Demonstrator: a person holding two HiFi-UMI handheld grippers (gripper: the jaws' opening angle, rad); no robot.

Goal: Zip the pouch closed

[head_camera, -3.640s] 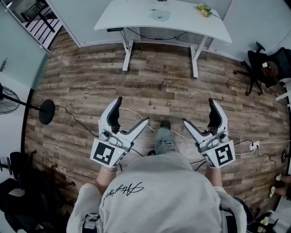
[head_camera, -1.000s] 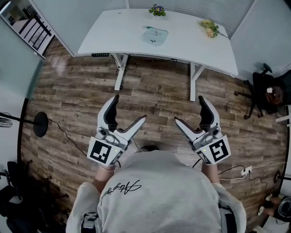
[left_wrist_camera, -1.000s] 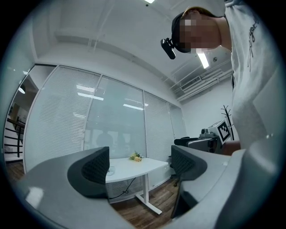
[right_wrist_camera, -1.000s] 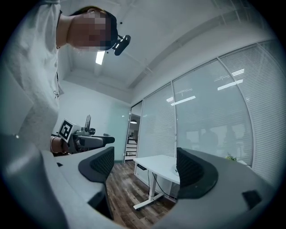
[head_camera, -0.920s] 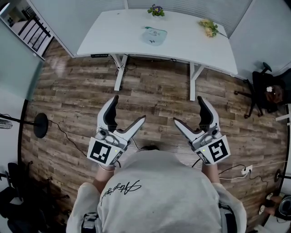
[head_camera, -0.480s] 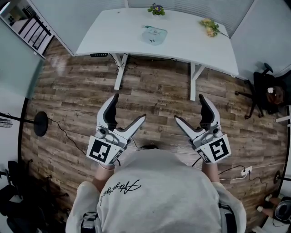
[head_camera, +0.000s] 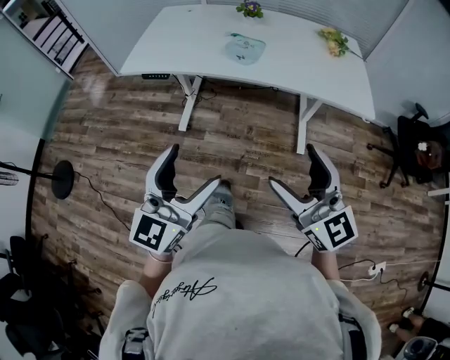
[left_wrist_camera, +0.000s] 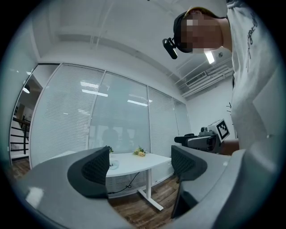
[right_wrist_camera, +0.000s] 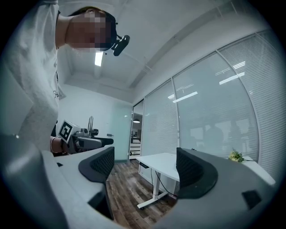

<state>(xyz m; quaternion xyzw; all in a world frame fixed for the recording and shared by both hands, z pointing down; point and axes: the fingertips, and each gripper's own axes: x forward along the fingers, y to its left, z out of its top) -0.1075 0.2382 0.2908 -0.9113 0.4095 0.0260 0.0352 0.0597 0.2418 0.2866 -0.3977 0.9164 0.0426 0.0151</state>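
Two grippers: hanging out ahead of the torso, side by side, above bare floor, touching nothing.
Left gripper (head_camera: 193,166): gaping wide, holding nothing, framing only distant table and floorboards between its jaws.
Right gripper (head_camera: 293,166): spreading just as wide, also carrying nothing, framing a table leg and planks in the gap.
Pouch (head_camera: 245,48): lying flat near the middle of the tabletop, well apart from both grippers; looking pale and see-through with a faint green print; too small here for judging the zip as open or shut.
Table (head_camera: 183,42): standing white across the room, bearing the pouch plus a flower sprig (head_camera: 249,8) at the far edge and another flower sprig (head_camera: 332,39) towards the right.
Floor (head_camera: 105,140): showing wood planks, with a shoe (head_camera: 221,204) reaching forward between the two grippers.
Step in hand: seemingly walking up to the table; zipping not yet begun.
Next move: probably closing in on the tabletop, then pinning one end of the pouch with one gripper while pinching the slider tab with the other.
Demands: likely narrowing the jaws for a fine pinch and bracing firmly against a light pouch sliding.
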